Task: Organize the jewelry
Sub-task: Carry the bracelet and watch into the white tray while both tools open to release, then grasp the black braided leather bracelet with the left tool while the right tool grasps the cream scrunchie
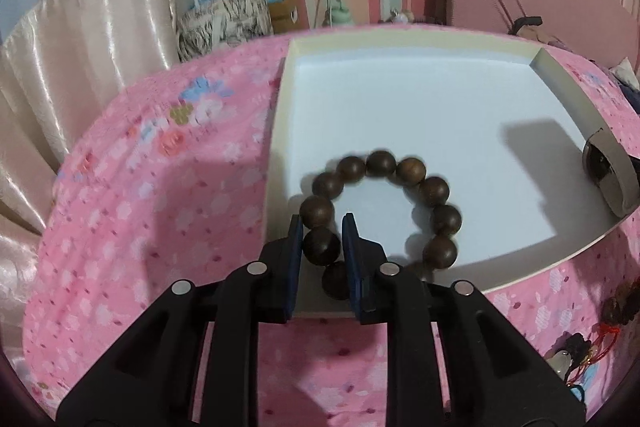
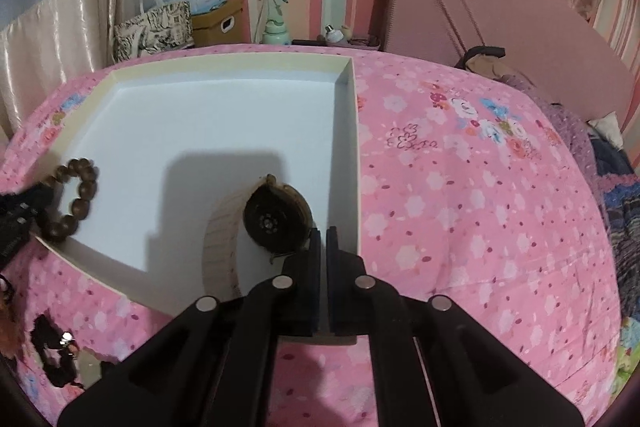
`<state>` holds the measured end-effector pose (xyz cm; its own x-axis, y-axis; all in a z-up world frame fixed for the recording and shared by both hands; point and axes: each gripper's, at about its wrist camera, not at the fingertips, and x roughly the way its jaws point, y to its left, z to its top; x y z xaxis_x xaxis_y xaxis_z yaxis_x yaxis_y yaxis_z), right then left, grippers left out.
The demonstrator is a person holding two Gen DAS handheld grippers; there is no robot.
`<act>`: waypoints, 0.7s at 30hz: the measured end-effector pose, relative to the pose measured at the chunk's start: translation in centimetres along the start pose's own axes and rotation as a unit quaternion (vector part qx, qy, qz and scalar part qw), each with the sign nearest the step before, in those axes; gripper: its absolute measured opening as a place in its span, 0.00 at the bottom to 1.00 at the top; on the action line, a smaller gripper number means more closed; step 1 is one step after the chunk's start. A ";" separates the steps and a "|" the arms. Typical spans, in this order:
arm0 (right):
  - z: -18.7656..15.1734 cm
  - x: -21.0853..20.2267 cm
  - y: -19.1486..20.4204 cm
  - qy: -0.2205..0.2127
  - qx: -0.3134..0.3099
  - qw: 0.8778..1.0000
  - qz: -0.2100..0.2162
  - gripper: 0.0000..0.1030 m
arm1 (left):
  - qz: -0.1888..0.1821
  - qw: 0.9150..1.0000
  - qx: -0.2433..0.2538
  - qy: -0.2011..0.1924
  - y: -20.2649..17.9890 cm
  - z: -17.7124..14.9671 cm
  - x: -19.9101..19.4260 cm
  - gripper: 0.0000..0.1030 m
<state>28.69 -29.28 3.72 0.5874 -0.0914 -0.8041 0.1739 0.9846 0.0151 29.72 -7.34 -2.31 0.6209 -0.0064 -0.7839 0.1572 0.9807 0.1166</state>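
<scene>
A brown wooden bead bracelet (image 1: 380, 215) hangs over the near left part of a shallow white box (image 1: 420, 47). My left gripper (image 1: 322, 227) is shut on one of its beads, just above the box's near rim. The bracelet also shows in the right wrist view (image 2: 76, 199), at the box's left wall (image 2: 84, 99). My right gripper (image 2: 323, 237) is shut on the edge of a dark round watch with a beige band (image 2: 276, 219), held inside the box by its right wall. The watch shows at the right edge of the left wrist view (image 1: 608, 175).
The box lies on a pink floral bedspread (image 2: 460, 207). More jewelry lies on the spread: dark beads and red cord (image 1: 580, 347), and a black bead piece (image 2: 54, 359). A pink board (image 2: 500, 19) and bags (image 2: 156, 27) stand behind the bed.
</scene>
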 end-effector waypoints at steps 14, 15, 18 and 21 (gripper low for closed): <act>0.8 -8.7 -0.1 -0.096 0.019 0.993 0.061 0.50 | -0.055 0.997 -0.017 -0.055 -0.2 -0.2 -5.7 0.55; 0.4 -9.4 -0.1 -0.101 0.021 0.993 0.065 0.50 | -0.056 0.996 -0.014 -0.063 -0.3 -0.5 -6.5 0.55; -1.4 -12.2 0.1 -0.123 0.023 0.990 0.069 0.50 | -0.056 0.995 -0.014 -0.086 -0.3 -1.4 -8.7 0.65; -4.1 -14.5 -0.6 -0.138 0.026 0.987 0.079 0.51 | -0.063 0.992 -0.014 -0.110 -0.4 -3.2 -11.1 0.71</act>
<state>16.86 -27.91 12.90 0.8027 0.0193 -0.5961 0.0983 0.9815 0.1641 20.30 -7.07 4.39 0.7510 -0.1680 -0.6385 0.2241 0.9745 0.0071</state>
